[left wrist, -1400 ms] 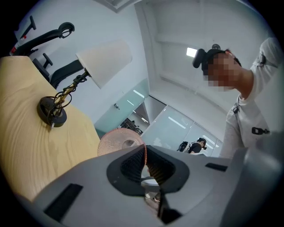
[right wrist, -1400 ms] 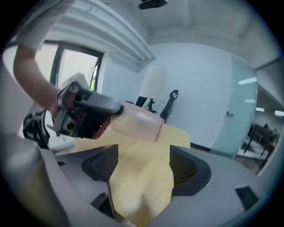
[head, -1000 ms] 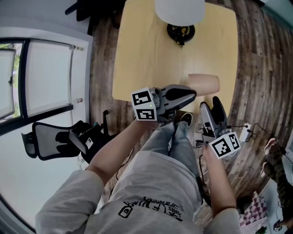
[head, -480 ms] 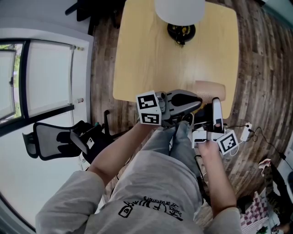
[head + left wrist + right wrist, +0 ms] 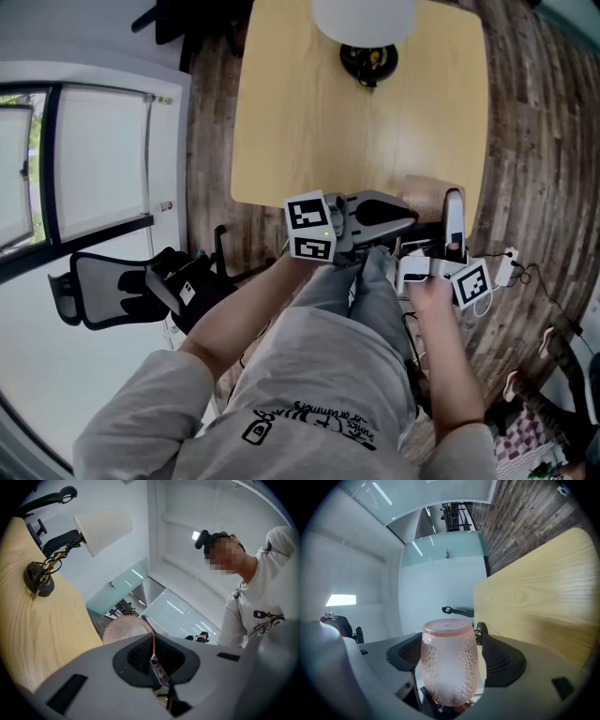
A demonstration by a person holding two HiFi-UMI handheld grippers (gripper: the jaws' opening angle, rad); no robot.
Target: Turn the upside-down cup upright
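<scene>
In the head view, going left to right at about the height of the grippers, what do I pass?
window → chair → left gripper → right gripper → power strip. The cup overlaps the right gripper, so it is left out.

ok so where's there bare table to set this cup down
The table is bare from the lamp base to the near edge, left side included. Crowded: the near right corner, with the left gripper and the cup in the right gripper.
</scene>
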